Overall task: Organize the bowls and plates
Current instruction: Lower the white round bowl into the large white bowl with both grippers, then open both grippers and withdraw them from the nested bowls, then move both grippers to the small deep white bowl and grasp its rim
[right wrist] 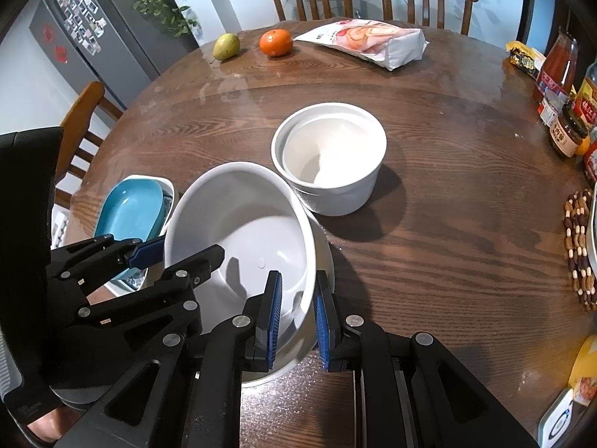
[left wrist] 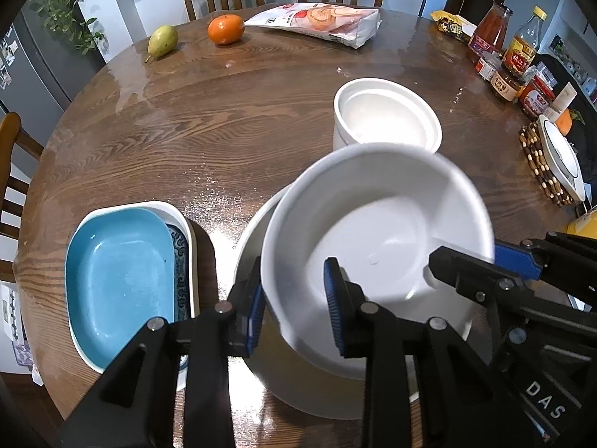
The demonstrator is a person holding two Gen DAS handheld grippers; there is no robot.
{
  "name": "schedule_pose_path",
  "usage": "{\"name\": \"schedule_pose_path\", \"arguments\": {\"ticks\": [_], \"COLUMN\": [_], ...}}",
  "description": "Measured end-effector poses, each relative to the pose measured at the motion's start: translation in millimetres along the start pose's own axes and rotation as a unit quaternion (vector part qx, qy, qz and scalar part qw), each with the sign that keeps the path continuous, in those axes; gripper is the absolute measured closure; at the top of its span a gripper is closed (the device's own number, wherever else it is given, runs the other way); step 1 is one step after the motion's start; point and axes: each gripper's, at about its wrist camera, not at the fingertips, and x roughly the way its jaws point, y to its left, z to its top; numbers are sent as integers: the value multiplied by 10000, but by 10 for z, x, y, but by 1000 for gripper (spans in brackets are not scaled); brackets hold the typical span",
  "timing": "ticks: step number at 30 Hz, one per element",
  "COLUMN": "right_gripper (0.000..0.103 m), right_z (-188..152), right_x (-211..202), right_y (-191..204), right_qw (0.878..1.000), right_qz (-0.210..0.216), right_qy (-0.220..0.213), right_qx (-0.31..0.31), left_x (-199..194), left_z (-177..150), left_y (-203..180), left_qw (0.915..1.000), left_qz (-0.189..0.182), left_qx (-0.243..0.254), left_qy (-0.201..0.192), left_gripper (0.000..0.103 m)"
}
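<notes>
Gripping tilted white bowl (left wrist: 377,246) rim from opposite sides: left gripper (left wrist: 294,310) and right gripper (right wrist: 296,317), jaws pinching wall; larger bowl (left wrist: 248,246) beneath on tabletop (left wrist: 224,130).

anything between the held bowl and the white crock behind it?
Nothing: bare table between bowl and crock, clearest in the right wrist view. Left view has the bowl overlapping the crock.

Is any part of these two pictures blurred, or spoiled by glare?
Left wrist view: the far rim of the tilted white bowl is smeared by motion blur; glare shines on the table near the blue dish. Right wrist view: the same bowl looks sharp; both views bend straight lines at the edges.
</notes>
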Motion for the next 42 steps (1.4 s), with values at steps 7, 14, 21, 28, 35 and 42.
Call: {"name": "schedule_pose_path", "arguments": {"ticks": [7,14,21,28,35,42], "right_gripper": [85,85,85,85,63,54], "right_z": [2,13,31,43,64,129], "right_x": [-26,-65,-126,-194,-297,-286], "right_y": [-6,-35,-110,-194,-324,-480], "right_qw": [10000,9999,9995,9985,9960,9930], "right_qz": [26,31,74,112,195,363], "right_qy": [-47,-121,-193,-317,-505,-465], "right_qx": [33,81,254,444,714,1023], "left_x": [-34,-62,-116,-225,-367,-385], "left_z": [13,17,13,20,55,225], "left_y": [-31,-39,-68,-66,-13,169], "left_qw": [9999,9999,9998,9993,9979,9972], "left_qz": [-7,-44,-57,-107,-95,-10], "left_qx": [45,13,13,-95,-165,-317], "left_qy": [-98,-133,-210,-359,-620,-678], "left_gripper": [61,53,43,30,22,19]}}
